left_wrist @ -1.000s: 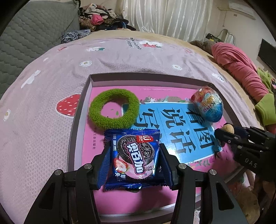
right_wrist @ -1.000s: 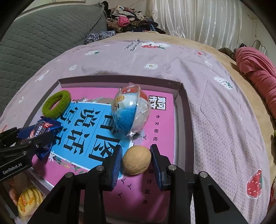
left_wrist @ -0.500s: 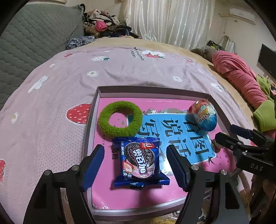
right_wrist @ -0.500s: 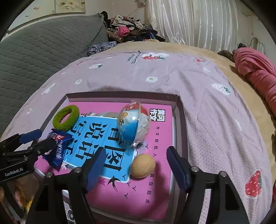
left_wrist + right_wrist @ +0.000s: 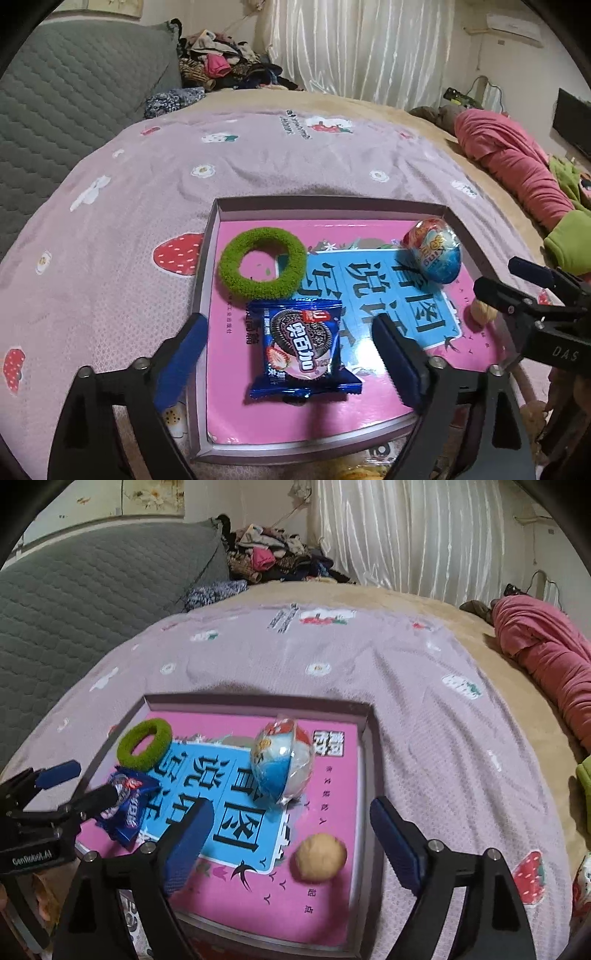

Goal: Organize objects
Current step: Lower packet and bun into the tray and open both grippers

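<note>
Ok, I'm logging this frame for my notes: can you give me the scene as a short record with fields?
surface: bed with pink strawberry-print sheet
container: shallow box lid
in container: green hair tie; cookie packet; wrapped toy egg; tan ball
left gripper: jaws open, either side of cookie packet, not touching
right gripper: jaws open, tan ball between them, untouched

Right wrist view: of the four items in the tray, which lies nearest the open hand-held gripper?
The tan round ball, lying between the right hand-held gripper fingers' line; egg, ring and packet lie farther.
</note>
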Motion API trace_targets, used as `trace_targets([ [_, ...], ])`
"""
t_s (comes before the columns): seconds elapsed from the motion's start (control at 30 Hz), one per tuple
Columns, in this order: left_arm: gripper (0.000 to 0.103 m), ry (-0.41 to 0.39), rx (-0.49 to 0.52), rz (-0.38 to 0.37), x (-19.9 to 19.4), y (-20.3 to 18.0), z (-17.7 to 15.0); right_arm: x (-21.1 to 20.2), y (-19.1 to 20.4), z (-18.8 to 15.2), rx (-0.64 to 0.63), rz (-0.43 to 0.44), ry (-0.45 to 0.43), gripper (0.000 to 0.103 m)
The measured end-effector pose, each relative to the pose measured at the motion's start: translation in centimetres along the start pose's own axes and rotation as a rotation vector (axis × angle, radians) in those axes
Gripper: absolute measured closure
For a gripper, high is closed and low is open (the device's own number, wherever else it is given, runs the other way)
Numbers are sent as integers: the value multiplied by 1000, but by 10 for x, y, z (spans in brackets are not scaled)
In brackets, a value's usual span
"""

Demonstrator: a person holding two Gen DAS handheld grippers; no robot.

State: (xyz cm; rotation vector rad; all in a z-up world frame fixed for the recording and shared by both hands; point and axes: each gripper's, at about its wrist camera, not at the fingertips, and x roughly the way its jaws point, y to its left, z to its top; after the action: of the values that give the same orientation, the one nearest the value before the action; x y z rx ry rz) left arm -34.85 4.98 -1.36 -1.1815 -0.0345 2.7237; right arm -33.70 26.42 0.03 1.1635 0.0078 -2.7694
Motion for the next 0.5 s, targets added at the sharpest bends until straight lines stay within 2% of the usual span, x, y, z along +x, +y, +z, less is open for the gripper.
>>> trace_targets([
  [0.23,9,-12,-6,-6,-14,2,2,-29,5,7,-2,3,-83,4],
  [0.5,9,-63,-19,24,-47,5,1,-69,19,3,-21,-30,-143,1],
])
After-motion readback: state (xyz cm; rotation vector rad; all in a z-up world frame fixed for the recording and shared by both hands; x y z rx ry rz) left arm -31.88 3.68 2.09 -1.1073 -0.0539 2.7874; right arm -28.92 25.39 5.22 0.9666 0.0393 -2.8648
